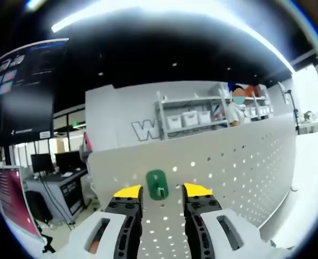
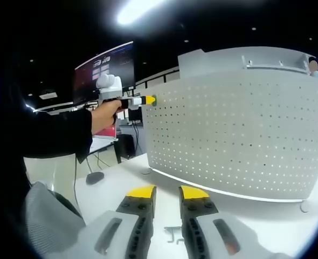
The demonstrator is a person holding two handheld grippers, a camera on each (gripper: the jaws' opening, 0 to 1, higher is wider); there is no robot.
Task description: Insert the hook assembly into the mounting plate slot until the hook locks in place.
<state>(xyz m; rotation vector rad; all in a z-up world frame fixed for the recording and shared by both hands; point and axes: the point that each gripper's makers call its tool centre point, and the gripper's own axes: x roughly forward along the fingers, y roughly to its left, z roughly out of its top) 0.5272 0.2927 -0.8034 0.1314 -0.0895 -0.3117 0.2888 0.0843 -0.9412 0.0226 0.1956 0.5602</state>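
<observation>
The left gripper (image 1: 162, 190) has its yellow-tipped jaws apart, holding nothing. Between the tips, on the white pegboard (image 1: 240, 162), sits a green hook (image 1: 157, 184). Behind the board are shelves (image 1: 194, 116) with white bins, and desks with monitors (image 1: 56, 162) at left.

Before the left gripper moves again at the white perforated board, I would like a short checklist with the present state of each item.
1. The green hook sits against the perforated board, between the tips of the left gripper: ok.
2. Left gripper clamped on the hook: cannot tell; there are gaps beside the hook.
3. Hook locked in its hole: cannot tell.
4. Right gripper free: ok, open and holding nothing, low over the white table.
5. The small metal piece lies on the table in front of the right gripper: ok, in view.
6. The board stands upright on the table: ok.
</observation>
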